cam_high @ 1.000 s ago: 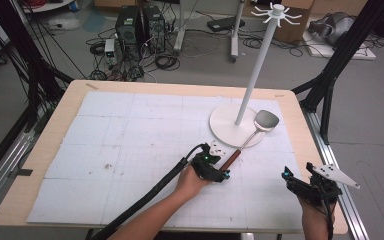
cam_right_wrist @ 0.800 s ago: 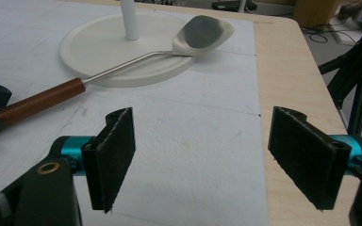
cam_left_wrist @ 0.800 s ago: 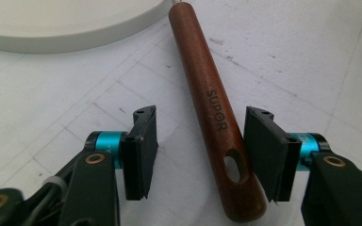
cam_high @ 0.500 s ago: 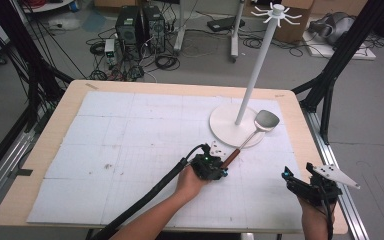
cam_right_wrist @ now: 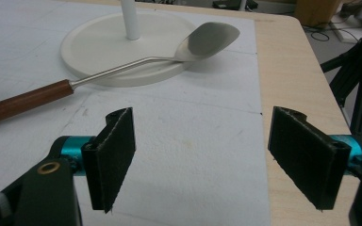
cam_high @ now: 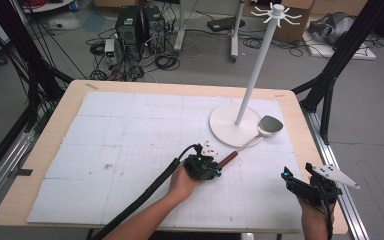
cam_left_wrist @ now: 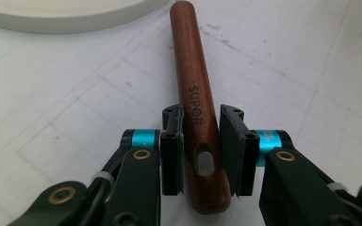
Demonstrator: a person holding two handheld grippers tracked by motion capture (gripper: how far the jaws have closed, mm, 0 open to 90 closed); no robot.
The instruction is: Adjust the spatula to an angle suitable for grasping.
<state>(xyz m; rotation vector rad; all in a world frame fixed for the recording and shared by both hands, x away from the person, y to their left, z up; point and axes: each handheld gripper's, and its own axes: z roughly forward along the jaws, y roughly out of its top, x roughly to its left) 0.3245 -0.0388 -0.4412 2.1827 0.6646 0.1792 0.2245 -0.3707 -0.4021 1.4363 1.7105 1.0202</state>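
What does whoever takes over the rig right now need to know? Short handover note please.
Left gripper: jaws have just been closing around the wooden handle of the spatula, near the handle's hole end; a slim gap may remain, so confirm the grip.
Right gripper: open, holding nothing, near the table's right edge.
Spatula: lies on the white mat, its metal blade resting over the rim of the stand base. The stand's hooks are bare.
Done: left gripper placed on the handle.
Left: probably lift the spatula and hang it on a hook by the handle hole.
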